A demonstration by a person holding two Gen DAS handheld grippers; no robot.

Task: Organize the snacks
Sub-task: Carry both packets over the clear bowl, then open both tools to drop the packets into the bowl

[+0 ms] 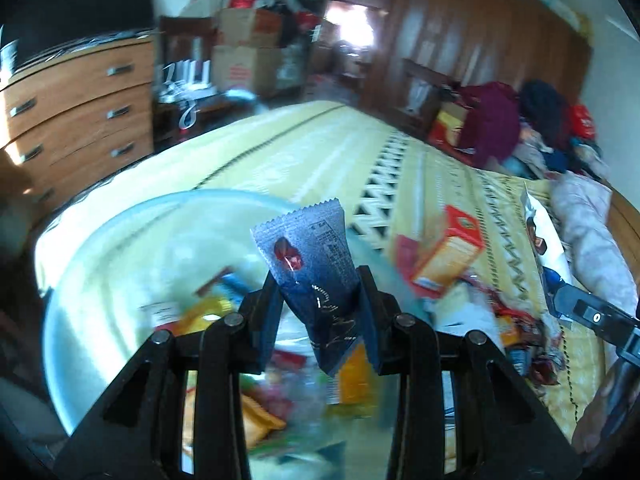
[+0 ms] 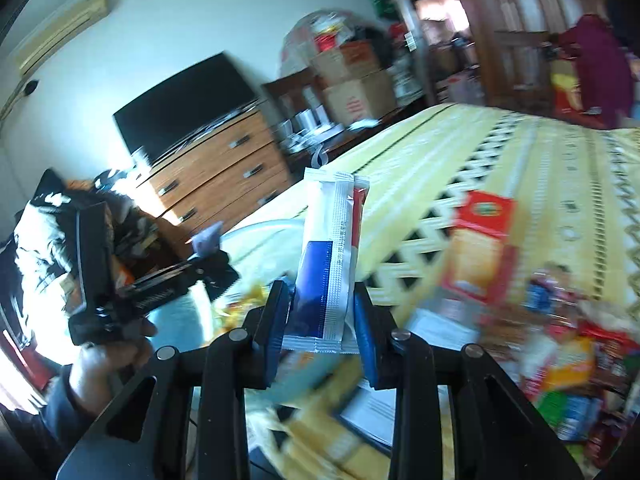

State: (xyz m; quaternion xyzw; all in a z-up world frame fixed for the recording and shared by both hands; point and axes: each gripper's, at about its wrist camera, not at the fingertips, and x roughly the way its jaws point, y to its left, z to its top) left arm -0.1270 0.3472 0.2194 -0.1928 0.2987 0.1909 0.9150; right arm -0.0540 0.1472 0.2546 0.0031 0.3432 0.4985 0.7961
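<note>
Yellow patterned bed [image 1: 320, 152] spans scene. Pale blue basin [image 1: 132, 248] near left, snacks inside. Orange cracker box [image 1: 448, 256] right, loose snacks beside. Left gripper [image 1: 320, 300] clamps dark blue packet [image 1: 316, 272] above basin. Right gripper [image 2: 322, 320] clamps white-blue packet [image 2: 328, 264], upright.

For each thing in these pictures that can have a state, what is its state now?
Left gripper: shut on the dark blue snack packet.
Dark blue snack packet: sealed, held upright above the basin.
Right gripper: shut on the white and blue packet.
White and blue packet: sealed, held upright.
Pale blue basin: on the bed, holding several snacks.
Orange cracker box: closed, on the bed.
</note>
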